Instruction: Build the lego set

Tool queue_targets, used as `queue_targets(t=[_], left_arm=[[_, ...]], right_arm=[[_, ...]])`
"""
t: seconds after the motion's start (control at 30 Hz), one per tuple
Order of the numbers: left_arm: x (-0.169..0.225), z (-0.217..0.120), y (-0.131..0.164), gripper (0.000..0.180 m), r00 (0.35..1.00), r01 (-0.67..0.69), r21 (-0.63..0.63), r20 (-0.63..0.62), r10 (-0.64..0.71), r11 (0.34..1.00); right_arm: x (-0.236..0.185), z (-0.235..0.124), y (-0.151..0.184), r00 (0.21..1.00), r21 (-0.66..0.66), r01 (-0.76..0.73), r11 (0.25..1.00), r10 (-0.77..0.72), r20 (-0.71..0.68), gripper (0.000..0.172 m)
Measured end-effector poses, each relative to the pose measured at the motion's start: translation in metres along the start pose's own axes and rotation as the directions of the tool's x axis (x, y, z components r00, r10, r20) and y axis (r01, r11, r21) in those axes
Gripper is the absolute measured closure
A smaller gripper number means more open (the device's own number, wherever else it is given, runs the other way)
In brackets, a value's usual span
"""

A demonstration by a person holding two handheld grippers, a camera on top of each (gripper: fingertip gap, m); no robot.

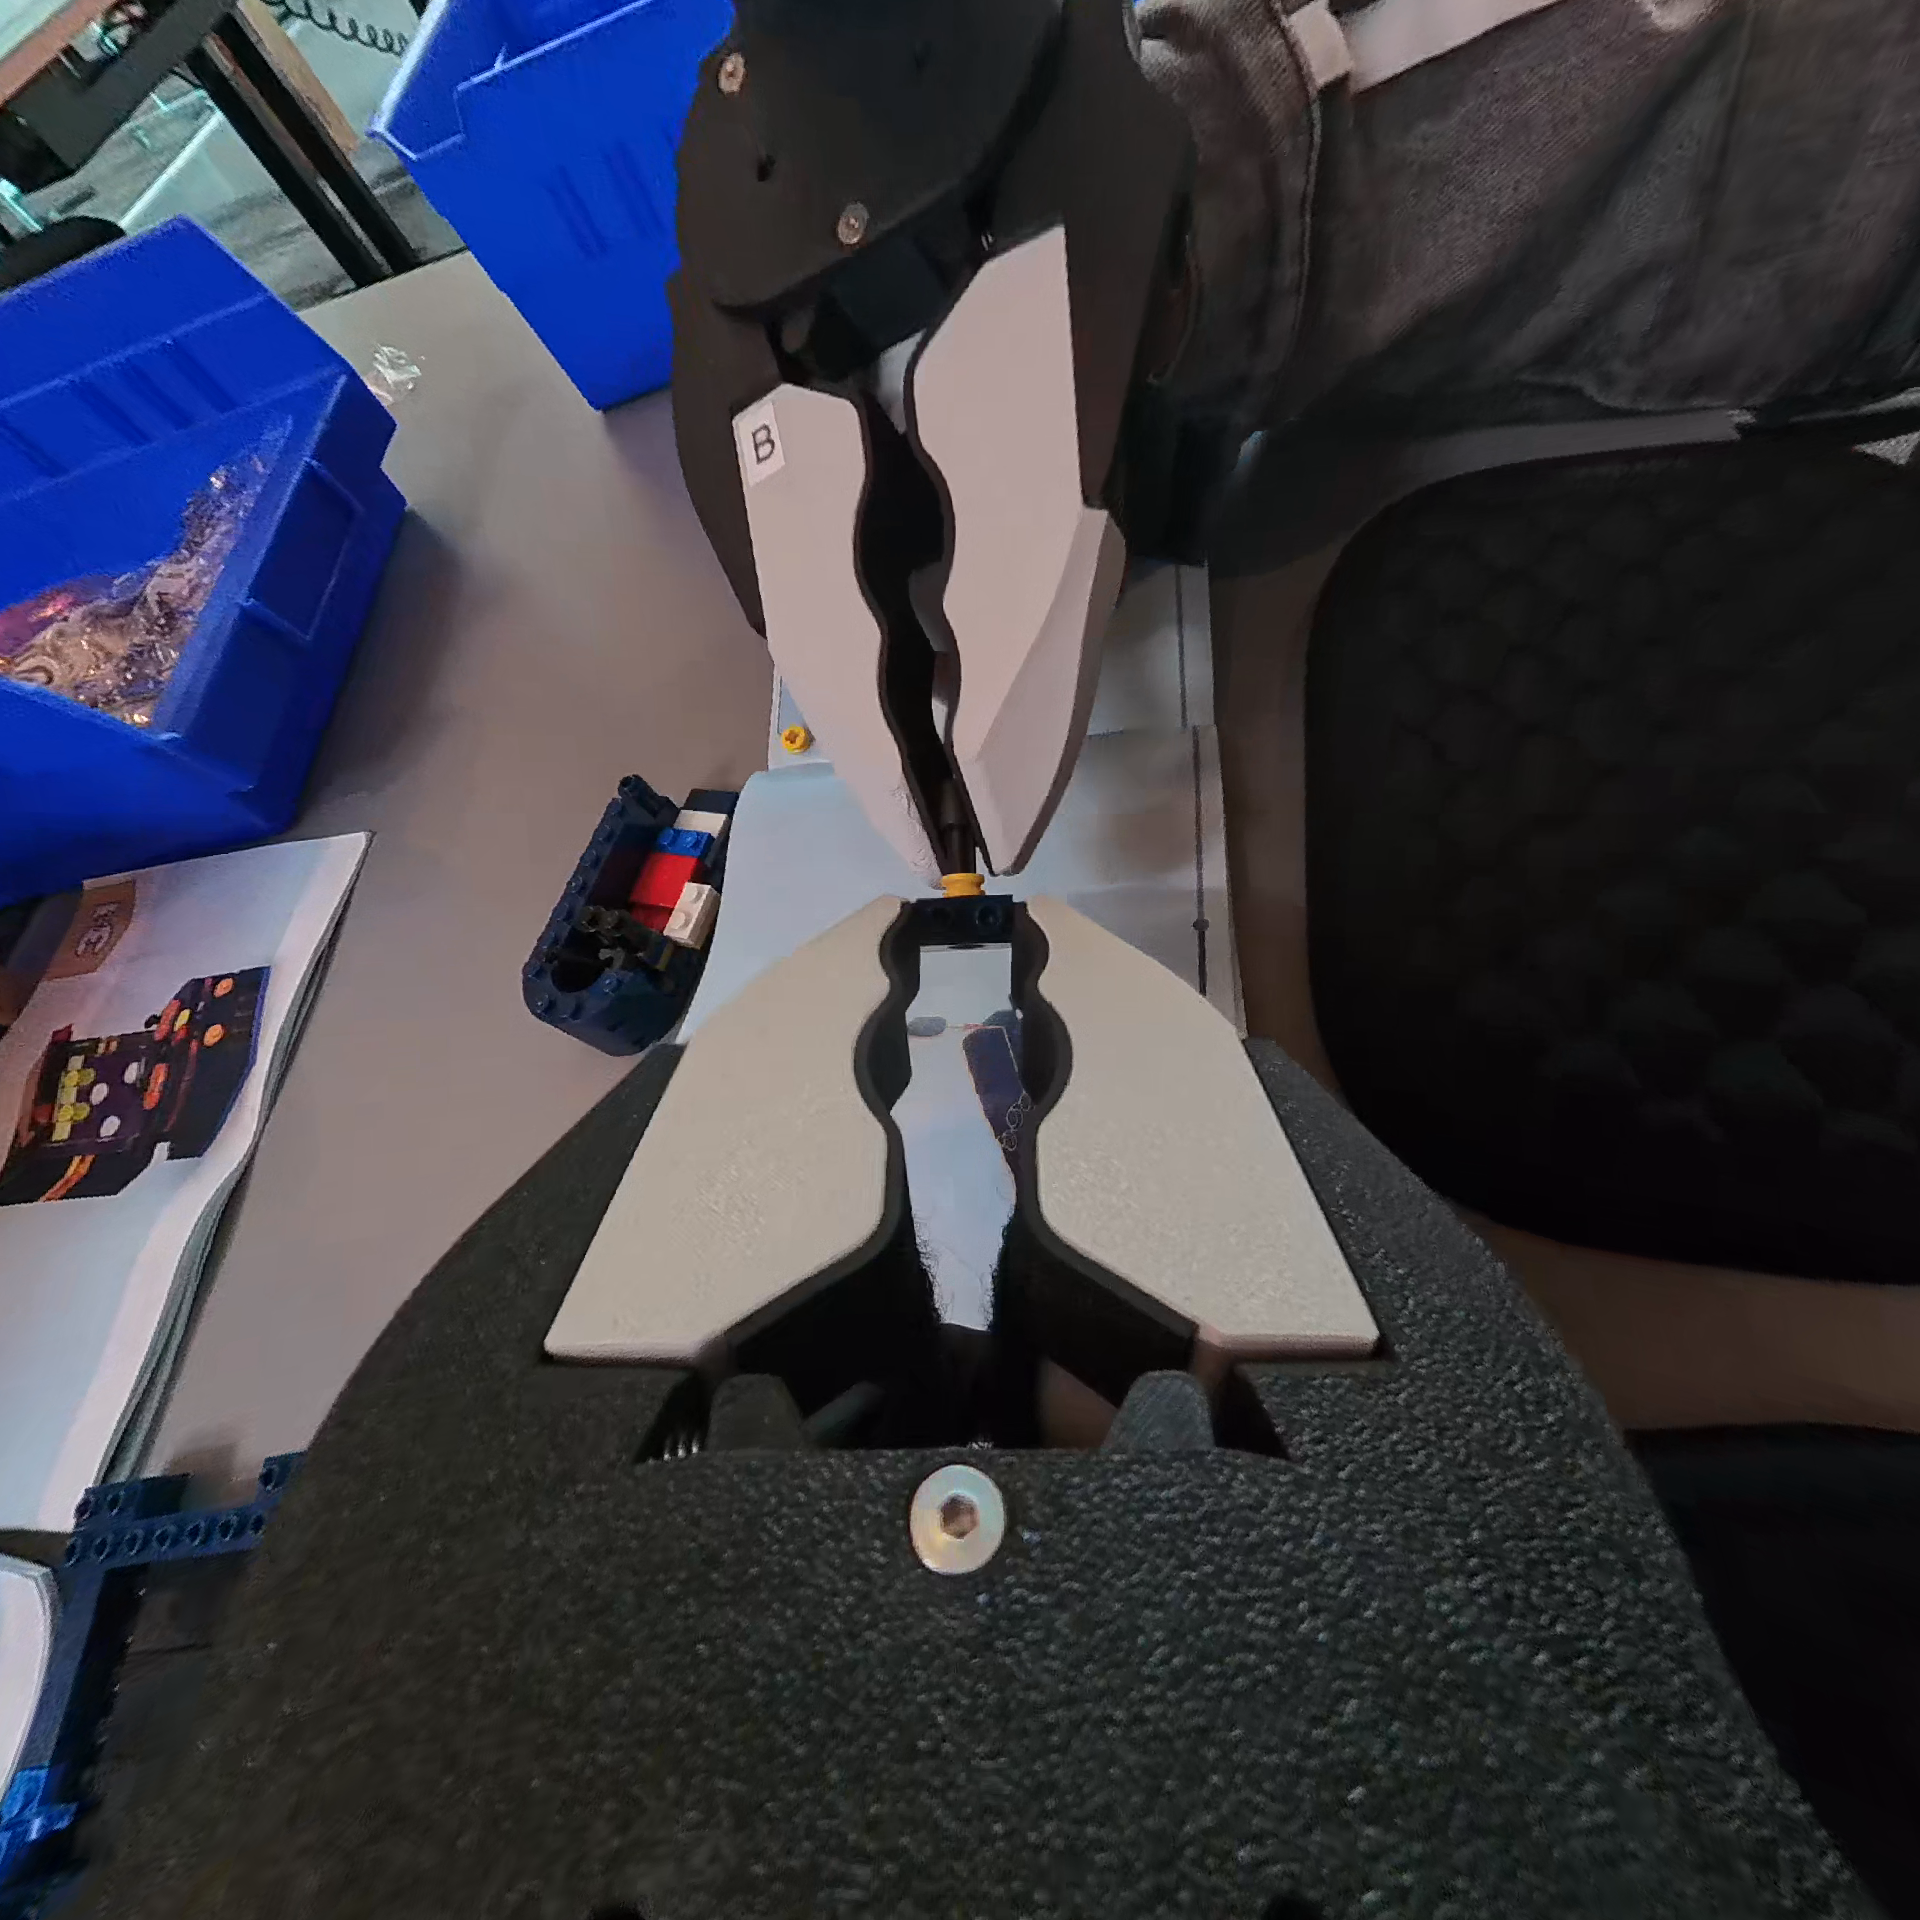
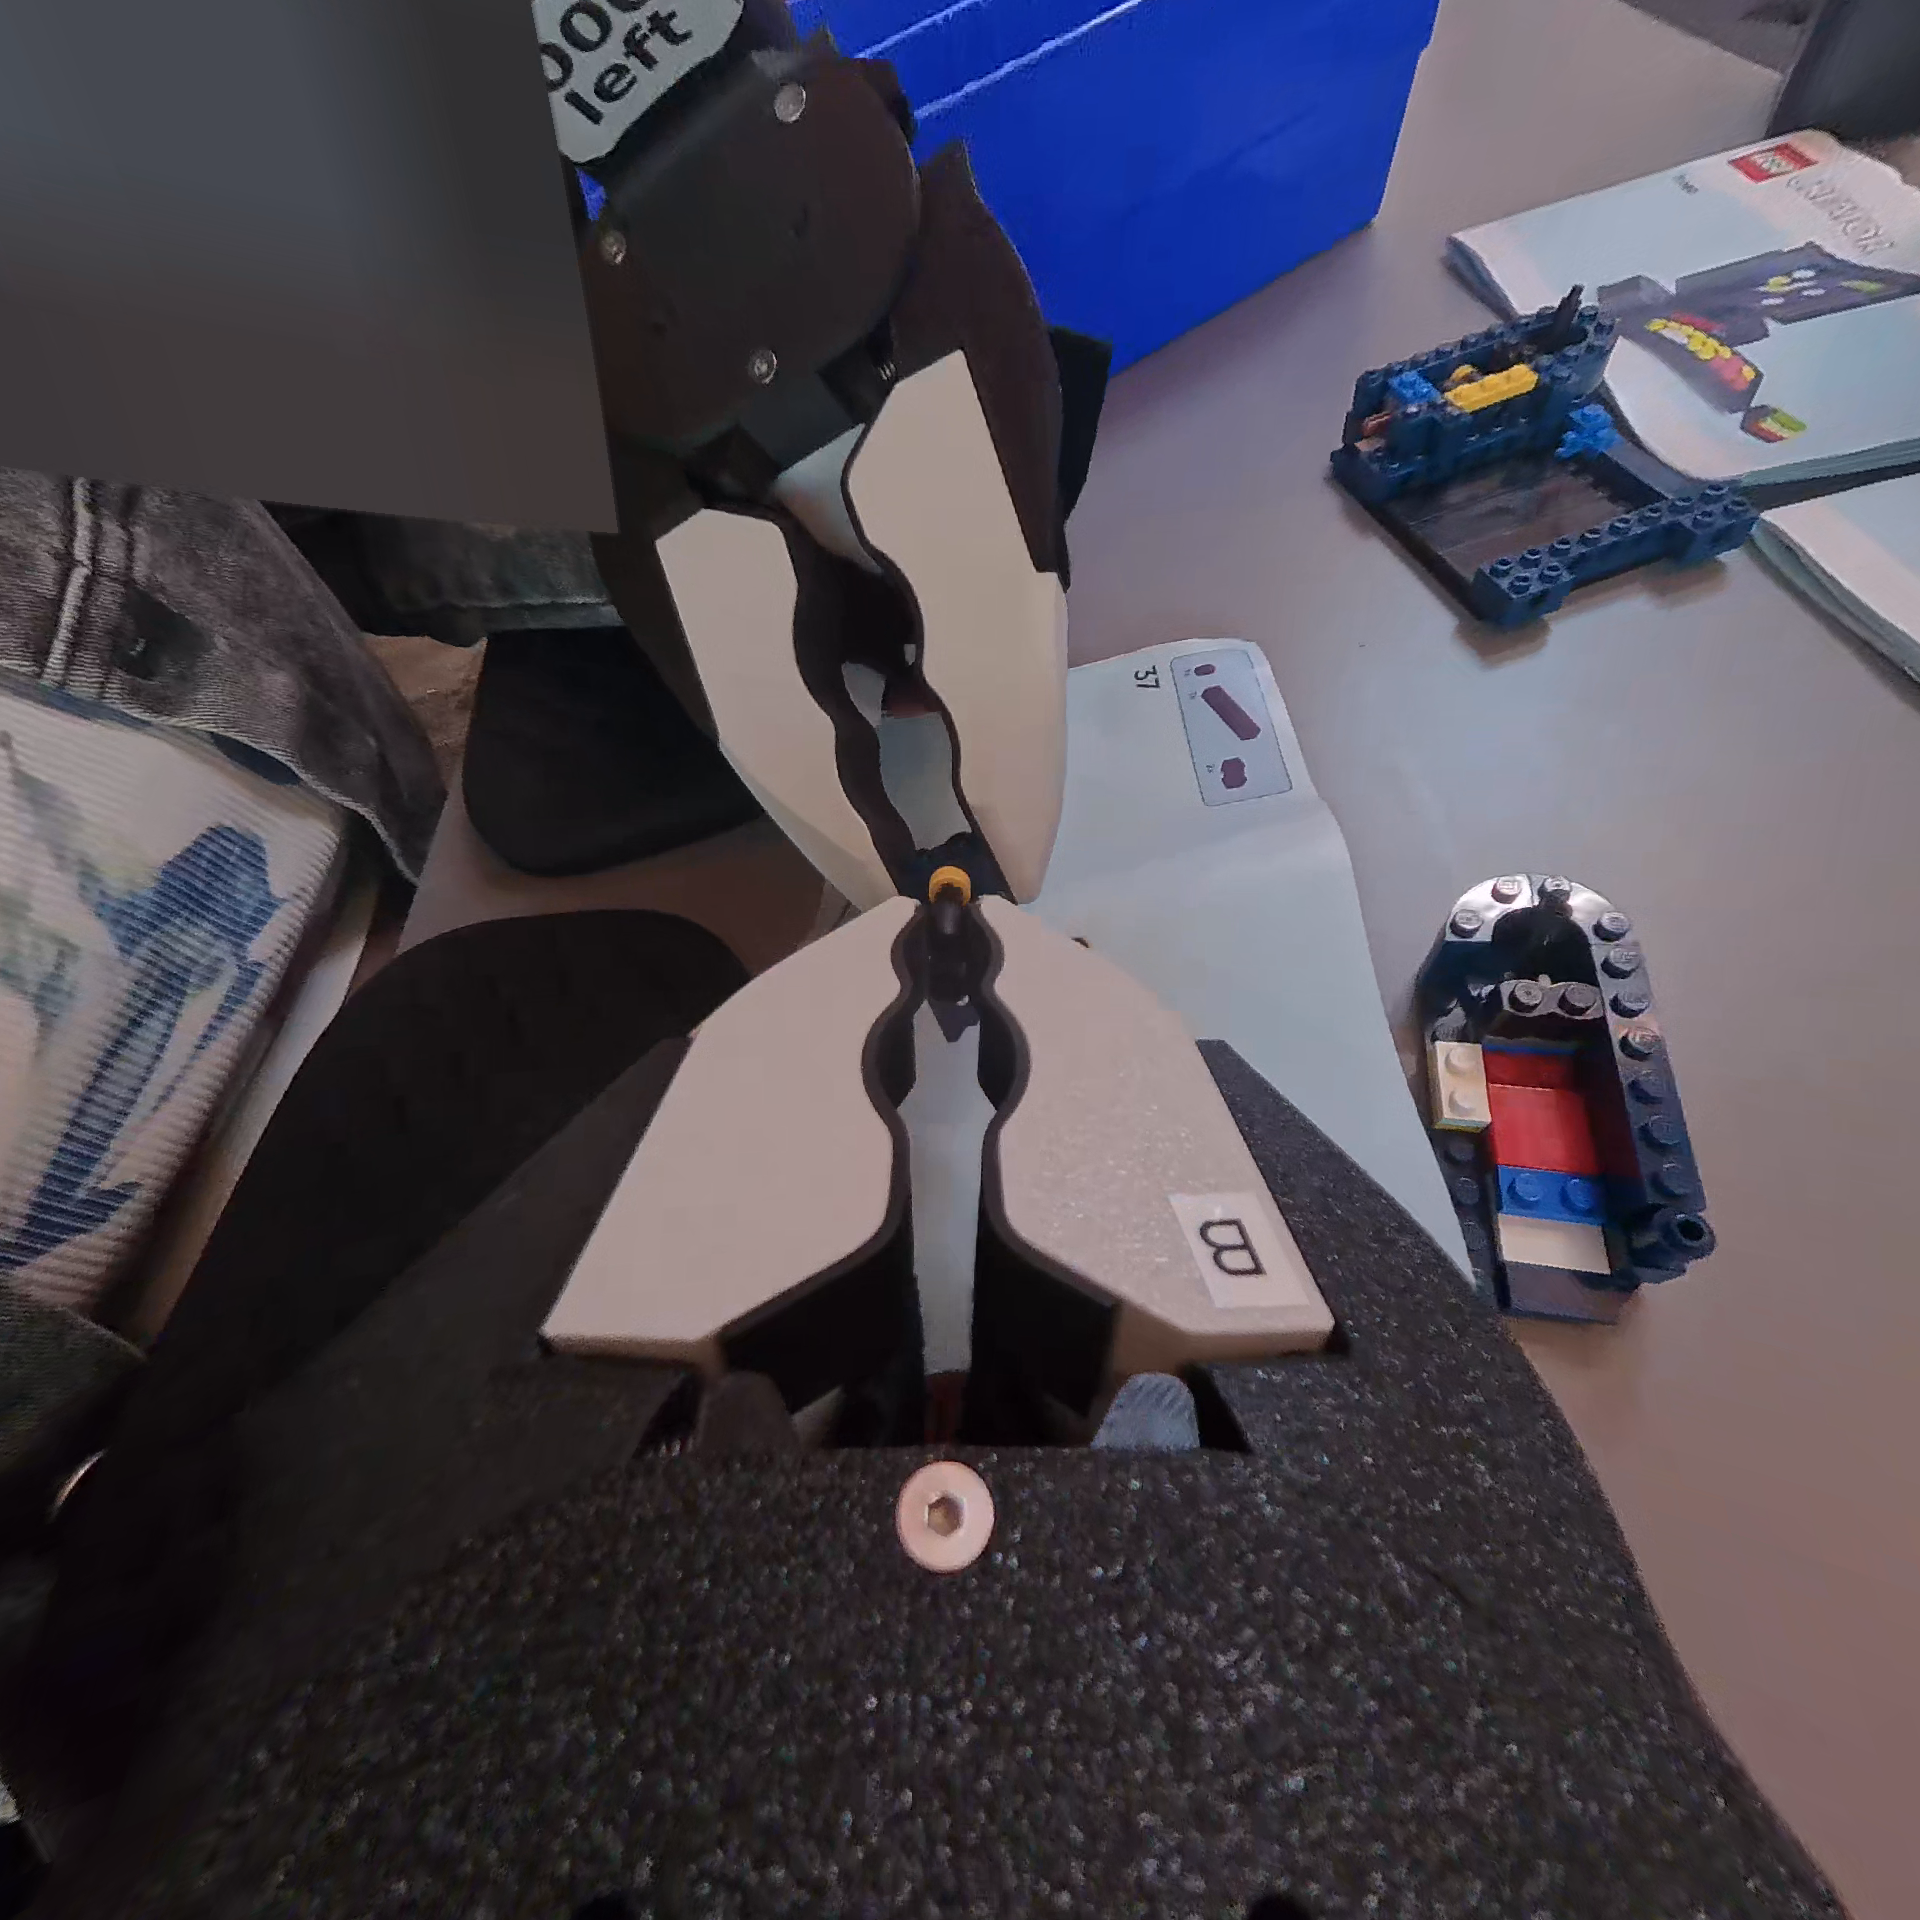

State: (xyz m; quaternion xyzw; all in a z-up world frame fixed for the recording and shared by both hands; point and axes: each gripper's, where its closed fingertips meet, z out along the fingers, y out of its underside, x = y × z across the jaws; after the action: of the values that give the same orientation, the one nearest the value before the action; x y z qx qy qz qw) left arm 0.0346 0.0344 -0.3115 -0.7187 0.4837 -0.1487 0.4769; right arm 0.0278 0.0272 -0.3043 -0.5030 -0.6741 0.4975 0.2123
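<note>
Both grippers meet tip to tip above the near edge of the grey table (image 2: 1558, 727), over an open instruction sheet (image 2: 1226, 831).

Left gripper (image 1: 961, 920): jaws set narrow, its fingertips (image 1: 883, 925) pressed on either end of a small dark blue brick with holes (image 1: 961, 917). The brick spans the gap at the very tip.

Right gripper (image 2: 948, 925): jaws nearly closed on a thin black pin (image 2: 948, 935), which runs along the fingers. A yellow bush (image 1: 961, 884) sits at the pin's forward end, just past the fingertips and touching the top face of the dark blue brick. Whether the pin has entered the brick cannot be made out; the joint is too small and partly covered by the fingers.

Surroundings: a dark blue boat-shaped brick assembly (image 2: 1558, 1122) with red, blue and white bricks inside lies on the table beside the sheet, well apart from the grippers. A second, flatter dark blue assembly (image 2: 1538, 457) rests against an instruction booklet (image 2: 1714, 260) toward the far edge. Blue bins (image 1: 156, 520) stand along the table's far side, one holding crumpled clear bags. A small yellow piece (image 1: 794, 737) lies on the sheet, behind the right gripper.

A person's clothing and a dark seat fill the area beyond the table's near edge; part of the right wrist view is masked by a grey patch.
</note>
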Motion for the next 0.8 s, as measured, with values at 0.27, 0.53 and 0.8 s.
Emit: queue_targets(t=[0.27, 0.53, 0.8], left_arm=[[-0.009, -0.005, -0.008, 0.164, 0.998, 0.062, 0.061, 0.03, -0.064, 0.996], [-0.009, -0.006, -0.012, 0.164, 0.996, 0.084, 0.091, 0.023, -0.087, 0.992], [-0.008, -0.009, -0.017, 0.164, 0.991, 0.135, 0.131, -0.013, -0.135, 0.982]], right_arm=[[0.007, -0.011, -0.02, 0.999, 0.126, -0.009, 0.992, 0.014, -0.04, 0.151], [0.004, -0.016, -0.027, 1.0, 0.18, 0.008, 0.984, -0.005, -0.02, 0.172], [0.003, -0.02, -0.029, 1.0, 0.195, 0.026, 0.98, -0.022, -0.02, 0.158]])
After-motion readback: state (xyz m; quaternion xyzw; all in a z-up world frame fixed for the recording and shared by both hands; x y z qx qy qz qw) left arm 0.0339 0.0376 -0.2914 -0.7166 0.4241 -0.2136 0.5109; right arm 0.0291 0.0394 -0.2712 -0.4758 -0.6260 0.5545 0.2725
